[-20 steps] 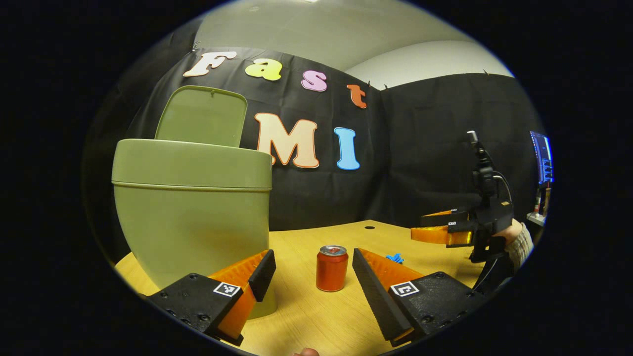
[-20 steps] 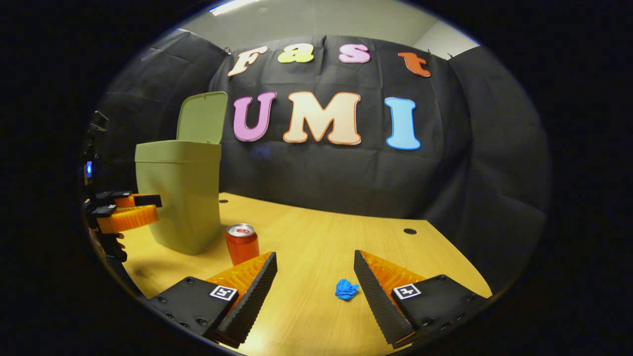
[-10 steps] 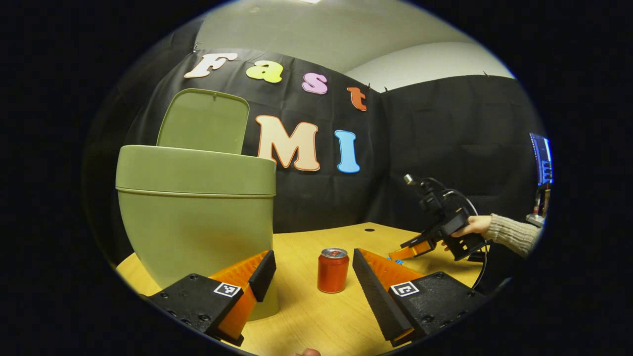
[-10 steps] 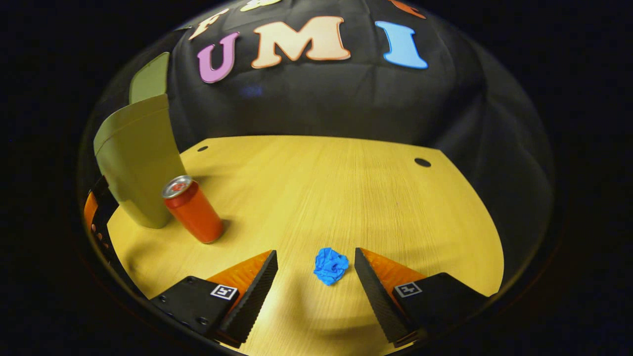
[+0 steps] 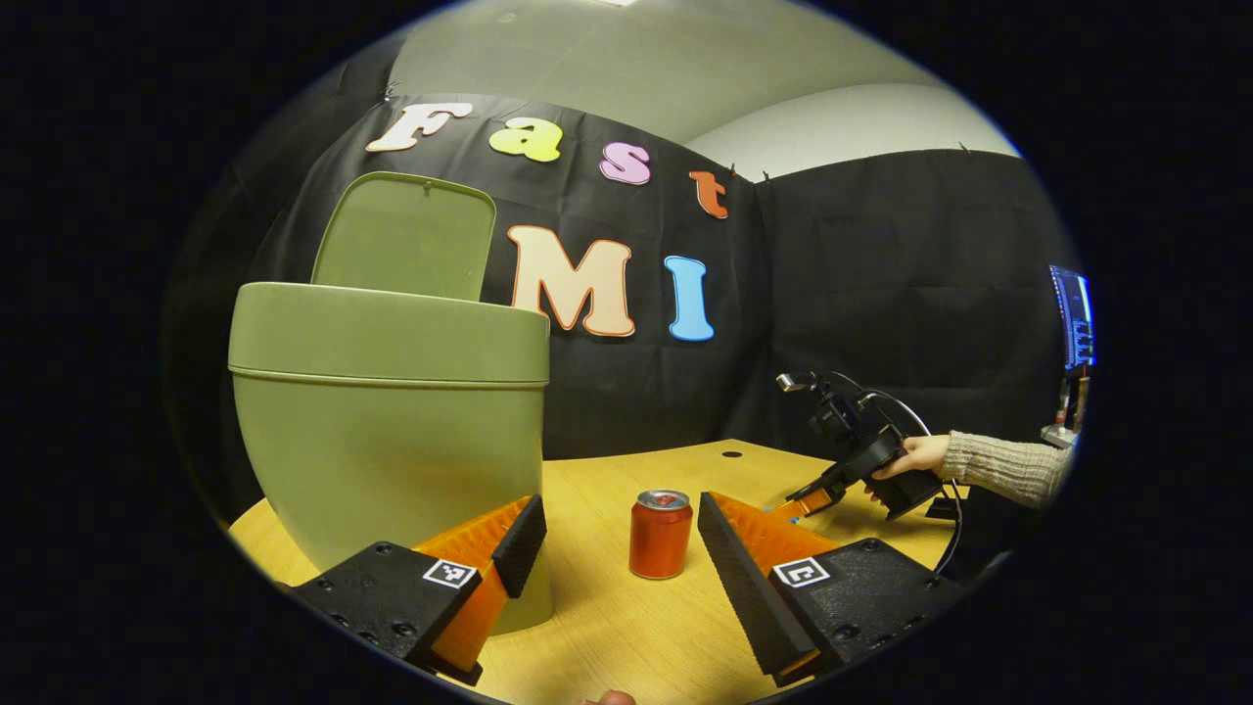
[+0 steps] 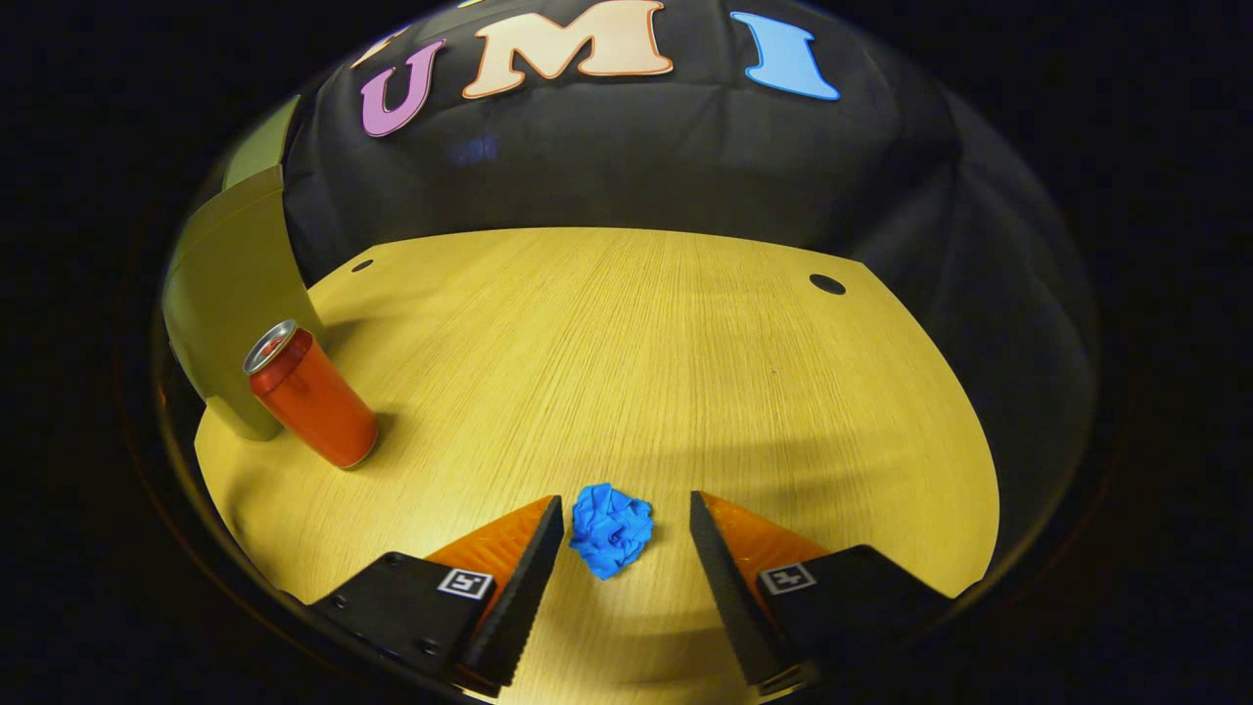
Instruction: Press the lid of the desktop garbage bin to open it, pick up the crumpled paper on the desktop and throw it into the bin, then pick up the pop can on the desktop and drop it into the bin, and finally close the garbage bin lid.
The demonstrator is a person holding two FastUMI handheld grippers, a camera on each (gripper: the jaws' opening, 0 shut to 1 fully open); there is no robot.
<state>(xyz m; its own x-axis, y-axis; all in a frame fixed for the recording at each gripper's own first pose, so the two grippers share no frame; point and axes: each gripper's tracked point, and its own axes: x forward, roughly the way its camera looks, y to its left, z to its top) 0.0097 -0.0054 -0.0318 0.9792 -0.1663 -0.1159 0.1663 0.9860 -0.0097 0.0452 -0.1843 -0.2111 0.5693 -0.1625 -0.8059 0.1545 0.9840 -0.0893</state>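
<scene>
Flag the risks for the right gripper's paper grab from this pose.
1. The crumpled paper sits at the fingertips of the open right gripper, not deep between the fingers; closing now may pinch only its edge or flick it away.
2. The fingers look low over the table; further descent could scrape it.
3. The pop can stands close to the bin; a low carry toward the open lid could topple it.

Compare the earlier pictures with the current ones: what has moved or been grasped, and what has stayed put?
The right gripper has tipped down toward the desk and closed in on the blue crumpled paper, which now lies between its open fingers, not yet gripped. The left gripper stays open by the pop can; the bin keeps its lid up.
</scene>
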